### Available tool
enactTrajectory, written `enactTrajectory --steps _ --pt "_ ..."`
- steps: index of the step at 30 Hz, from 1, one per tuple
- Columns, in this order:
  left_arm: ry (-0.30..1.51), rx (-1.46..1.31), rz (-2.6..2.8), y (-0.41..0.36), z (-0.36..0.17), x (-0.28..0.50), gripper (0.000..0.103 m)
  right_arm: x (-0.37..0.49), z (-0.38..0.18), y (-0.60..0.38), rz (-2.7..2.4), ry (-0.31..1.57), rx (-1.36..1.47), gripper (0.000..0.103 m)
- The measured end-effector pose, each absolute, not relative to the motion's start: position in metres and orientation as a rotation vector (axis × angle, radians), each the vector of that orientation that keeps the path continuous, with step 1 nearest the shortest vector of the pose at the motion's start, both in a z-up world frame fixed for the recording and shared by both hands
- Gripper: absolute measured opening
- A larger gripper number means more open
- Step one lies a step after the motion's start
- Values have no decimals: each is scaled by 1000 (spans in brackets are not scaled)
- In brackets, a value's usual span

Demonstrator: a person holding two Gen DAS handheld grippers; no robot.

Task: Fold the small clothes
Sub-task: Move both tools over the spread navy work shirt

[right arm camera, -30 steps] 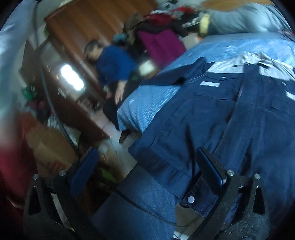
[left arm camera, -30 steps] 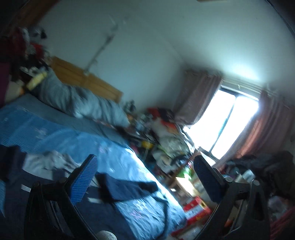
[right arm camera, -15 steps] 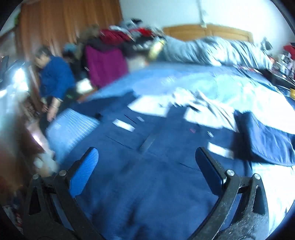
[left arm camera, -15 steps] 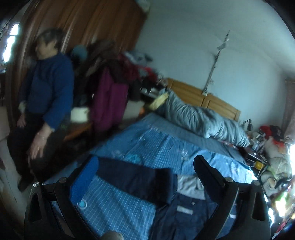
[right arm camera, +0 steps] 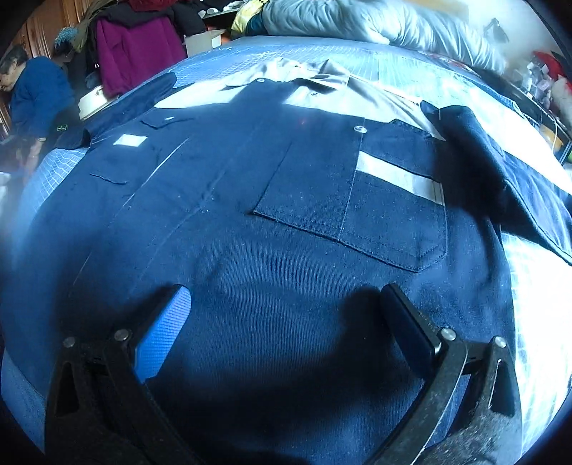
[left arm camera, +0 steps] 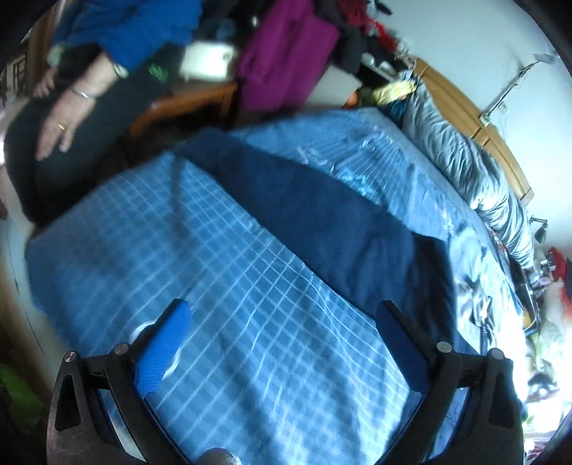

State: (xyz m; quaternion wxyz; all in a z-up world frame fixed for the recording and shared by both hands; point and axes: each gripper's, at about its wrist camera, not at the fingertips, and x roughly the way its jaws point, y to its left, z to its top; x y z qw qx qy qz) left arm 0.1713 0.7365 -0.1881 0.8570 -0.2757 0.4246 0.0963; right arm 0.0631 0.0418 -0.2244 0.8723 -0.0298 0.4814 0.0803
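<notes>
A dark navy work shirt (right arm camera: 286, 221) with grey shoulders, chest pockets and a pale reflective stripe lies spread front-up on the bed. My right gripper (right arm camera: 286, 311) hovers open just above its lower front, nothing between the fingers. One navy sleeve (left arm camera: 314, 214) stretches diagonally across the blue checked bedsheet (left arm camera: 214, 286) in the left wrist view. My left gripper (left arm camera: 282, 329) is open over the bare sheet, short of that sleeve. The other sleeve (right arm camera: 493, 168) lies folded at the right of the shirt.
A person in a blue top (left arm camera: 118, 32) sits beside the bed at the left, a hand (left arm camera: 60, 125) resting on a lap. A purple garment (left arm camera: 282, 53) hangs nearby. A grey duvet (left arm camera: 475, 161) lies along the wooden headboard (left arm camera: 500, 143). Clutter fills the right side.
Both grippers have swung and dropped toward the bed. The left view turned from the window to the near bed corner and sleeve; the right now sits close over the shirt front.
</notes>
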Motion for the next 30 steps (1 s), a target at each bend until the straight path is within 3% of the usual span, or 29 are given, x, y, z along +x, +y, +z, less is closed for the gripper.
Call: enactTrajectory --steps 3,10,21,28,30 --pt "977 -598 224 734 -227 191 103 64 -226 38 167 1014 -66 103" --pt "904 -390 242 702 -240 177 103 75 -233 36 177 1040 -62 103" --pt "734 -946 -94 785 -220 197 101 73 -235 39 183 1011 -62 103" --pt "826 -1168 -9 826 -267 226 72 75 -236 38 190 1009 -53 103" --pt "826 -1142 8 828 -265 229 72 75 -236 38 191 1008 -52 103"
